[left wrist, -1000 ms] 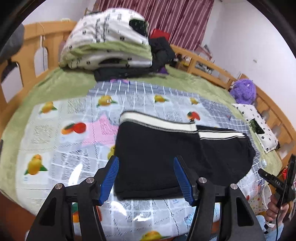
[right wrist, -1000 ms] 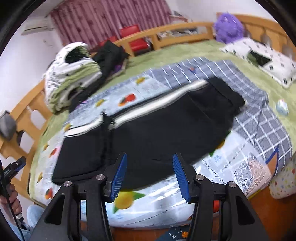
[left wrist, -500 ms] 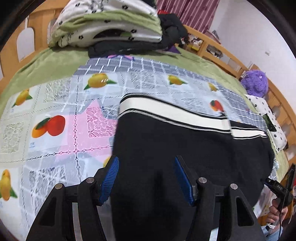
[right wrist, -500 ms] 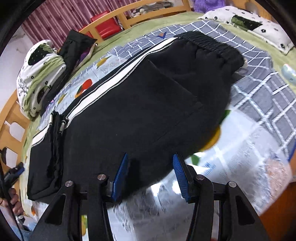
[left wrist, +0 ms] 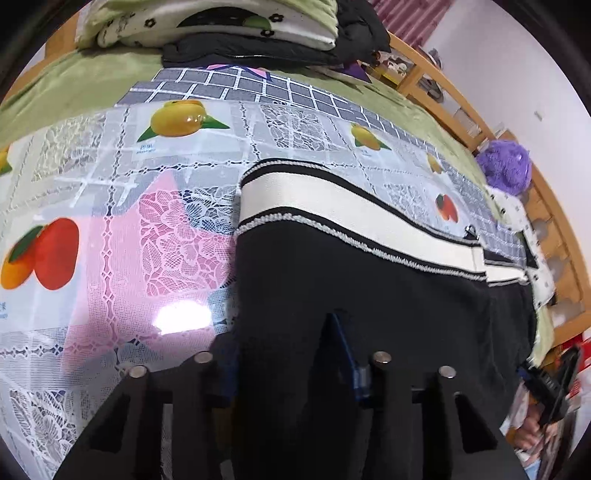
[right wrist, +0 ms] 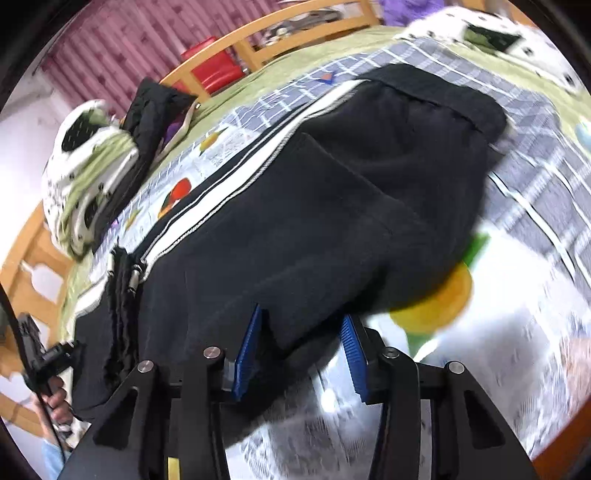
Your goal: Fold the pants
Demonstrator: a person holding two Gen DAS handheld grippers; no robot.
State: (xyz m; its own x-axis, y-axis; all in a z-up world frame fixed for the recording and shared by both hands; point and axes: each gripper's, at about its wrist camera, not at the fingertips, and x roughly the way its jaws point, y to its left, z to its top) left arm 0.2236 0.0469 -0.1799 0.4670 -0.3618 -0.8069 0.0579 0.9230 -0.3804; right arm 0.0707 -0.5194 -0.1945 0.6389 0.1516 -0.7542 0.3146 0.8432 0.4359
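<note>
Black pants with a white side stripe lie folded lengthwise on the fruit-print cover of a bed. My left gripper is down on their near left corner. Its jaws are closing and black cloth bunches between the blue pads. In the right wrist view the pants stretch away toward the waistband. My right gripper sits at their near edge, jaws closing, with a fold of cloth between the pads that is not visibly squeezed.
Folded bedding and dark clothes are piled at the bed's far end. A purple plush and a spotted pillow lie by the wooden rail. A red chair stands beyond. The person's hands show at the edges.
Both grippers dropped from above the bed's near edge down onto the pants. The left jaws narrowed markedly on the cloth, and the right jaws narrowed slightly.
</note>
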